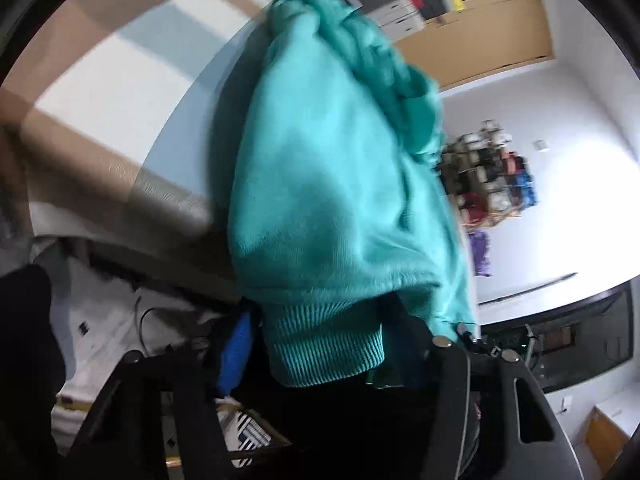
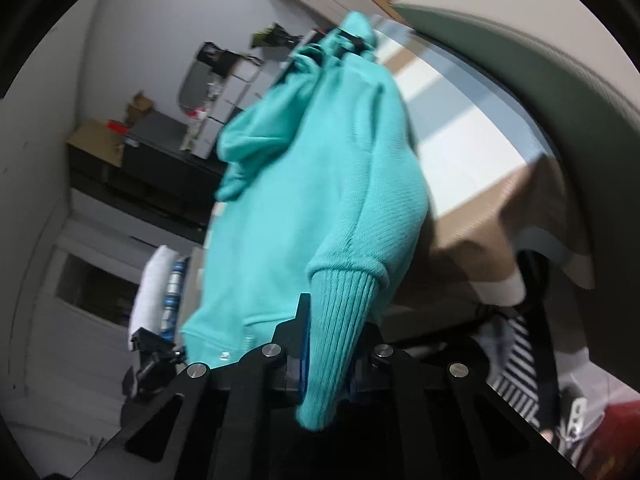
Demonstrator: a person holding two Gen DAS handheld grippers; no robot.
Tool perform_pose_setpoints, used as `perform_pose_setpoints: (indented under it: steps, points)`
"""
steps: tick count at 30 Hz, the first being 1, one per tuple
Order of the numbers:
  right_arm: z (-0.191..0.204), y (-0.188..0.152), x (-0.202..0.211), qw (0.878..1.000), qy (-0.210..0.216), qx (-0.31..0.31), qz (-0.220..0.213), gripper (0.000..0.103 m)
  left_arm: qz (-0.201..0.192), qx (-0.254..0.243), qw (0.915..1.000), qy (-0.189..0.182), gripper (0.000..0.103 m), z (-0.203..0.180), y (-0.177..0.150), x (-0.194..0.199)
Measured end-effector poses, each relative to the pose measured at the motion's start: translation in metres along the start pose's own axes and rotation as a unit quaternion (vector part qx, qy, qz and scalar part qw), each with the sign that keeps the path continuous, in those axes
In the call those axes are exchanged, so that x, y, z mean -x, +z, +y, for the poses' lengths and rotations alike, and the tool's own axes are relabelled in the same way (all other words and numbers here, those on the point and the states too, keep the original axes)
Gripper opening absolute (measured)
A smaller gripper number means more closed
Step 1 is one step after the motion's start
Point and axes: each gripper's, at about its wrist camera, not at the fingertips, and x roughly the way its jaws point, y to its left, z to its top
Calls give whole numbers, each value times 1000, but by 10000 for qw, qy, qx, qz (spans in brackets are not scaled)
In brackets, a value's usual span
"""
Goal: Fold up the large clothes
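Here we see a teal sweatshirt (image 1: 340,168) hanging in the air between our two claws, each camera looking along its own fingers at the same garment from opposite sides.

From the left wrist view, the left claw (image 1: 320,360) has a ribbed cuff (image 1: 326,344) of the garment lying between its black fingers; a blue pad (image 1: 236,356) shows at the left of the cuff, and we cannot tell whether the pads press on the fabric. The body of the sweatshirt rises from there to a bunched top. Only this view shows the wooden door (image 1: 492,36), the white wall with a cluster of coloured items (image 1: 492,176), and the striped brown, white and pale blue cloth (image 1: 100,92) spread behind the garment.

From the right wrist view, the right claw (image 2: 326,364) is pressed together on the other ribbed cuff (image 2: 340,328), which runs down between the blue pads and pokes out below them. Only here do we see the dark cabinet (image 2: 140,176) with boxes on it, a grey-green cushioned edge (image 2: 520,68) at the upper right, and a black-and-white striped cloth (image 2: 516,364) low on the right. The same striped cloth (image 2: 460,128) lies behind.

Both claws tilt downward, with the sleeves drawn towards the lenses.
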Motion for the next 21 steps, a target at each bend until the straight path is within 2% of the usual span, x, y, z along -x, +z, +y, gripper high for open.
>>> perform_pose_setpoints:
  steps: [4, 6, 8, 10, 11, 13, 16, 17, 19, 20, 21]
  points:
    - [12, 1, -2, 9998, 37, 204, -24, 16, -210, -364, 9981, -441, 49, -8, -1, 17]
    - [7, 1, -5, 9999, -61, 131, 8, 16, -212, -348, 9981, -471, 49, -1, -1, 14]
    - [-2, 1, -9, 10000, -65, -37, 54, 16, -170, -237, 9991, -308, 50, 11, 0, 7]
    - [-7, 1, -12, 9999, -57, -138, 70, 16, 43, 144, 9994, -320, 51, 24, -1, -7]
    - [-7, 1, -13, 9999, -39, -150, 69, 17, 128, 291, 9989, -341, 55, 30, 0, -12]
    - [-8, 1, -14, 9998, -20, -174, 41, 19, 112, 481, 9980, -403, 58, 34, 2, -18]
    - [-11, 2, -17, 9997, -5, -234, 18, 19, 47, 340, 9988, -353, 58, 31, 2, -20]
    - [-11, 2, -17, 9997, 4, -232, -9, 16, 1, 240, 9991, -362, 58, 28, 2, -19]
    - [-11, 1, -15, 9997, 12, -243, -45, 9, 51, 113, 9991, -411, 37, 21, 2, -20]
    - [-10, 1, -13, 9997, -8, -244, -80, 8, 8, 29, 9991, -424, 20, 18, 1, -16]
    - [-9, 0, -11, 9997, -41, -240, -84, 8, -51, -59, 9994, -351, 16, 15, 0, -12]
